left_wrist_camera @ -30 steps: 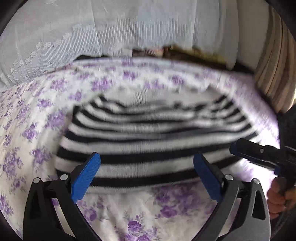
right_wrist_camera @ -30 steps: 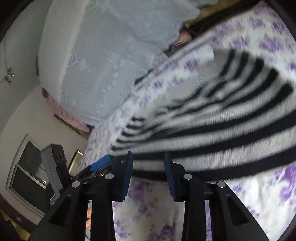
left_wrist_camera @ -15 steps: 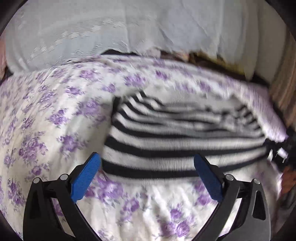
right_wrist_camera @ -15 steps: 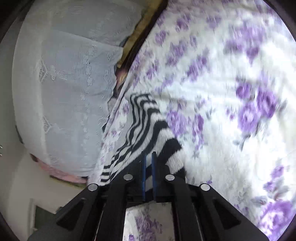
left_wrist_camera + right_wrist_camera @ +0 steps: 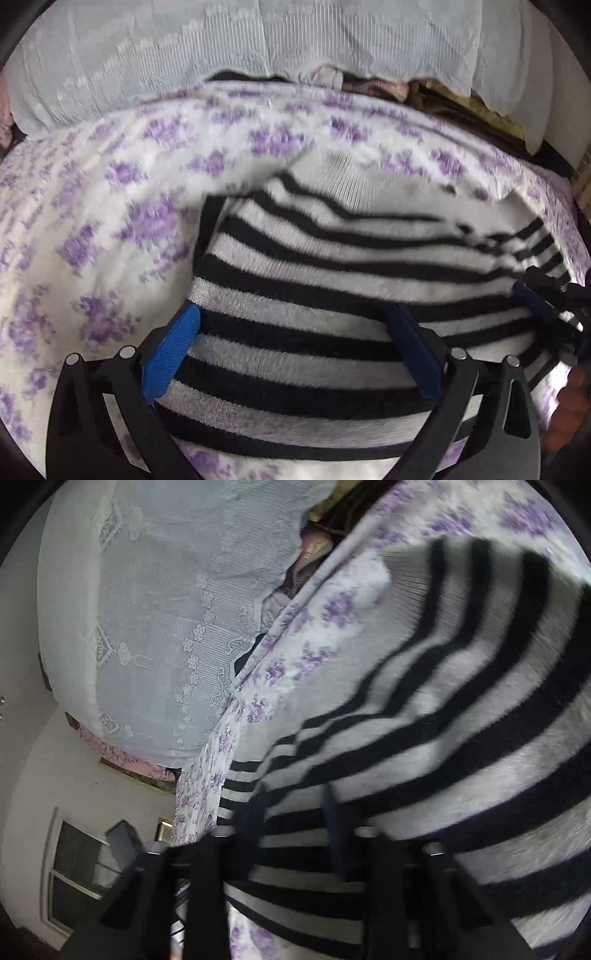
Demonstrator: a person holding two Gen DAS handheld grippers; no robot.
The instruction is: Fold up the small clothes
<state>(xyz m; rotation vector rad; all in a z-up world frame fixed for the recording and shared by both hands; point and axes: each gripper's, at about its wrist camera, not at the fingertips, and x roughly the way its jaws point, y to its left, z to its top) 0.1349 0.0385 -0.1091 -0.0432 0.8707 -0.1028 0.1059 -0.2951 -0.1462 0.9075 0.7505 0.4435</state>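
A black-and-white striped knit garment (image 5: 332, 288) lies on a bed sheet (image 5: 110, 206) printed with purple flowers. My left gripper (image 5: 295, 350) is open, its blue pads (image 5: 170, 350) spread wide over the garment's near hem. My right gripper (image 5: 291, 830) is open, its jaws apart over the striped garment (image 5: 443, 738), blurred by motion. The right gripper also shows in the left wrist view (image 5: 546, 299) at the garment's right edge. The garment's far edge with its plain ribbed band (image 5: 354, 177) looks lifted and folded.
A white lace cover (image 5: 258, 48) drapes over pillows behind the bed. Dark and coloured bedding (image 5: 424, 96) peeks out under it. A window (image 5: 77, 871) and pale wall show at the left of the right wrist view.
The left gripper has moved forward over the garment's near hem. The right gripper, shut on the garment's edge half a second ago, now has its jaws apart over the stripes.
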